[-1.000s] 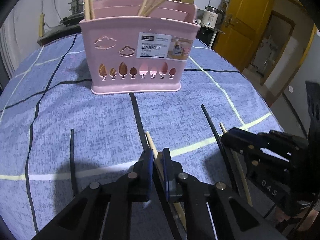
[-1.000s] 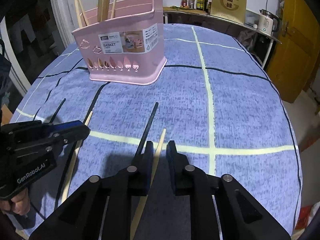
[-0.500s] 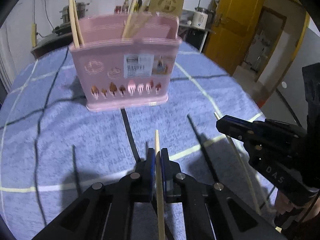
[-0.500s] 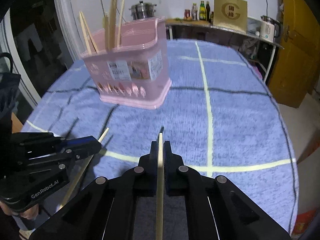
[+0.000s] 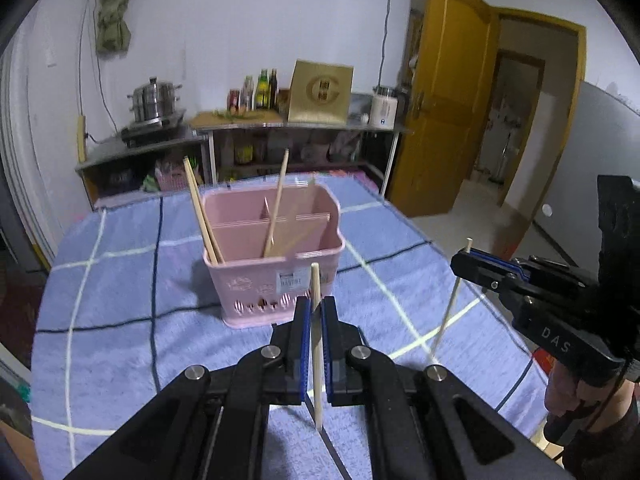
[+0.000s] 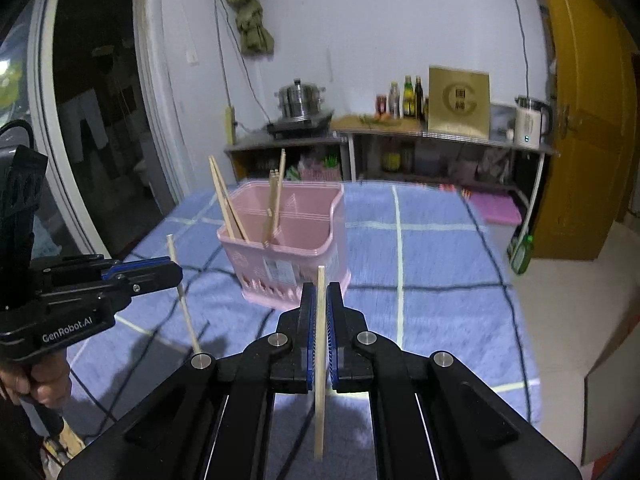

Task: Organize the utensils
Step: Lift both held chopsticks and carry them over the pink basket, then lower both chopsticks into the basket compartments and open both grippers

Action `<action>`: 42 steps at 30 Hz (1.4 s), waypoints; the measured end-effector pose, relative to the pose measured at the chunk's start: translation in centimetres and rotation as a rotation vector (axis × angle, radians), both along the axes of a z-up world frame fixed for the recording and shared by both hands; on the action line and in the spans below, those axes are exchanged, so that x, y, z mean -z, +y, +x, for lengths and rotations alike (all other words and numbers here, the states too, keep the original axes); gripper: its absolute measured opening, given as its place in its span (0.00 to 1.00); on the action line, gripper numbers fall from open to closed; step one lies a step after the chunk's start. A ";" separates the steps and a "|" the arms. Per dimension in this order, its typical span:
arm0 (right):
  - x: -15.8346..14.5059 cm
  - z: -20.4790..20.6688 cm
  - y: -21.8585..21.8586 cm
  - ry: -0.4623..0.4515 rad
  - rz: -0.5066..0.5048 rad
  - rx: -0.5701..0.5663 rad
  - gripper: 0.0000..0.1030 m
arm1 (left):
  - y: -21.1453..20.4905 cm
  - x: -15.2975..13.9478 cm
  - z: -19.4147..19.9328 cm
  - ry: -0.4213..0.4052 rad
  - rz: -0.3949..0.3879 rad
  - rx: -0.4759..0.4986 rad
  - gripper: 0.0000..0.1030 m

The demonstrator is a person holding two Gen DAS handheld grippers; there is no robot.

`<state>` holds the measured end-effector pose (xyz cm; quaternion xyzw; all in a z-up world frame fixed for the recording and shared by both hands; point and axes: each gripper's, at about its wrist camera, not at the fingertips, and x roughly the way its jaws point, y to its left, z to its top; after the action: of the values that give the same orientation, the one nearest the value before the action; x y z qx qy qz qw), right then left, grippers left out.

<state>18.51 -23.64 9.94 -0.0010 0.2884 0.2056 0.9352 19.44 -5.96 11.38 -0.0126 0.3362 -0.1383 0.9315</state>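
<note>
left tool (image 5: 315, 312) clamped on an upright chopstick (image 5: 317, 344), marked "genrobot.ai". right tool (image 6: 319, 300) pinching a second stick (image 6: 320, 360), marked "das". both raised over the blue checked surface (image 5: 120, 340), near a pink basket (image 5: 276, 276): blurred label, more chopsticks (image 5: 202, 216) inside.

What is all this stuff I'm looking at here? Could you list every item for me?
Basket: one, pink, mid-table.
Chopsticks in basket: several, pale wood, leaning.
Tablecloth: one, blue with light and dark lines.
Steamer pot: one, steel, rear counter.
Bottles: several, rear counter.
Gold box: one, rear counter.
Kettle: one, white, rear counter.
Door: yellow, open, right.
Left tool: black, shut on left chopstick.
Right tool: black, shut on right chopstick.
</note>
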 end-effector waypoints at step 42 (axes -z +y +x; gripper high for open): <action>-8.4 3.6 4.7 -0.218 0.183 -0.057 0.05 | 6.8 -11.5 2.8 -0.216 -0.083 -0.098 0.05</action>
<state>22.15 -18.98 18.39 0.0539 0.1651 0.2564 0.9508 22.20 0.84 22.86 -0.0523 0.2271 -0.1071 0.9665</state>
